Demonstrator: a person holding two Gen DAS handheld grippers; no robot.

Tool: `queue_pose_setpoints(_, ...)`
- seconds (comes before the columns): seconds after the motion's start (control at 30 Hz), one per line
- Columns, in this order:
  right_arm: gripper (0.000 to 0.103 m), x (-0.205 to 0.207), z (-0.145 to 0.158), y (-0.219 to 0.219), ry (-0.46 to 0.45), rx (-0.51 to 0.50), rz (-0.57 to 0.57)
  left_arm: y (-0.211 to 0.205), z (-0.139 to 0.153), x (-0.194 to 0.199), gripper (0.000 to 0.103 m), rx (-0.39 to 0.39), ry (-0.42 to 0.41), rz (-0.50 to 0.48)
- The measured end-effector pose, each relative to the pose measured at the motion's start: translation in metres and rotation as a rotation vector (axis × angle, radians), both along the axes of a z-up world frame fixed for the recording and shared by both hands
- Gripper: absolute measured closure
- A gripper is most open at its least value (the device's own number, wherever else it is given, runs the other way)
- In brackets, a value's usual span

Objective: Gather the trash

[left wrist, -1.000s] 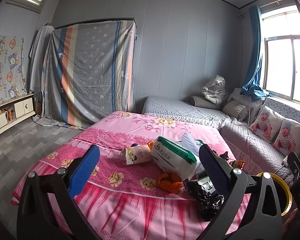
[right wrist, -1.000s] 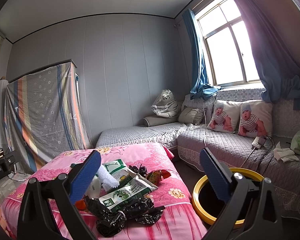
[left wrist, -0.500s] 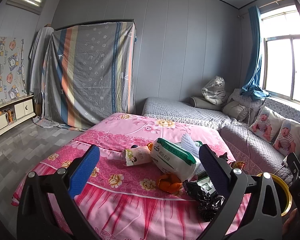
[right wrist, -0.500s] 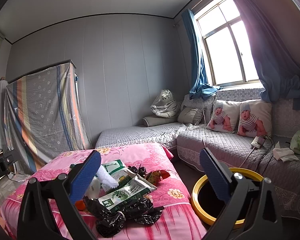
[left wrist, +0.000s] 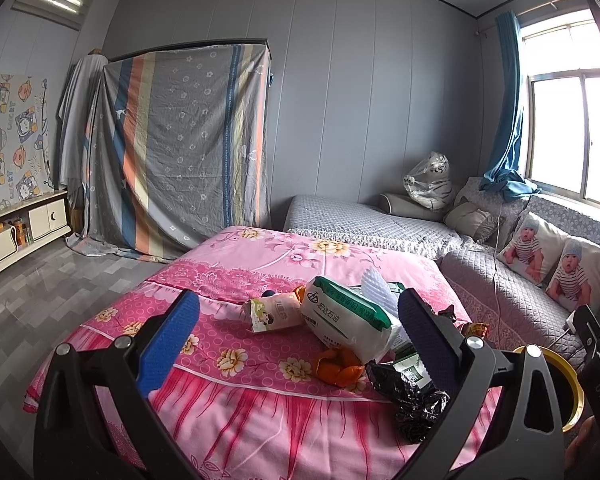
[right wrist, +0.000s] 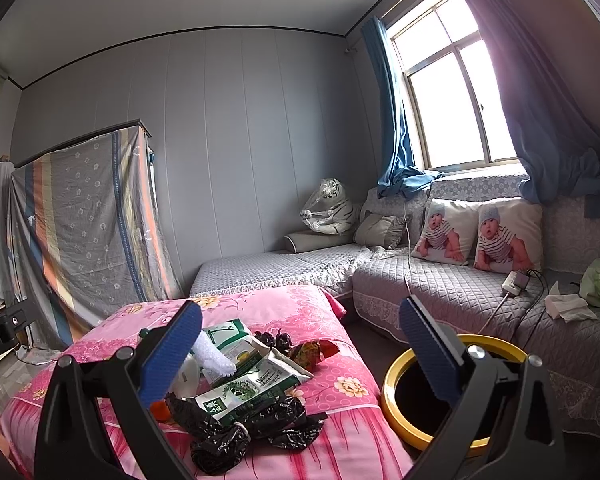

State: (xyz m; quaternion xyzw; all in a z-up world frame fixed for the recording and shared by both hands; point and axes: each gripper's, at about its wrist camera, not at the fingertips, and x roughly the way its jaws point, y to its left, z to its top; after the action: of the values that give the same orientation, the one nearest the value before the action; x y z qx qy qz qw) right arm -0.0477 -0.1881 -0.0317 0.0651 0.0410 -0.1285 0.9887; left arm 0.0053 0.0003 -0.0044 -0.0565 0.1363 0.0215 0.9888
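Observation:
A pile of trash lies on the pink flowered table cover (left wrist: 228,360): a white and green tissue pack (left wrist: 346,318), a small snack packet (left wrist: 274,312), orange peel (left wrist: 338,368), a crumpled black plastic bag (left wrist: 412,400) and green wrappers (right wrist: 248,388). The black bag (right wrist: 252,428) lies nearest in the right wrist view. A yellow-rimmed bin (right wrist: 392,404) stands on the floor right of the table. My left gripper (left wrist: 296,340) is open and empty, before the pile. My right gripper (right wrist: 300,348) is open and empty, above the table's near right corner.
A grey quilted corner sofa (right wrist: 440,284) with baby-print pillows (right wrist: 476,236) runs along the back and right. A cabinet draped in striped cloth (left wrist: 180,148) stands at the back left. A low white cabinet (left wrist: 20,232) is at far left. A charger and cable (right wrist: 516,284) lie on the sofa.
Both views have shifted only slightly. The trash pile and both open grippers stay as they were.

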Motion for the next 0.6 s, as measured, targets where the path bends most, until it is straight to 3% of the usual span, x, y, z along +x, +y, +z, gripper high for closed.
queue_pose_setpoints(0.6, 0.008, -0.0008, -0.0001, -0.0013, 0.0, 0.002, 0.0, -0.0003, 0.0047, -0.0021, 0.008, -0.001, 0.003, 0.001)
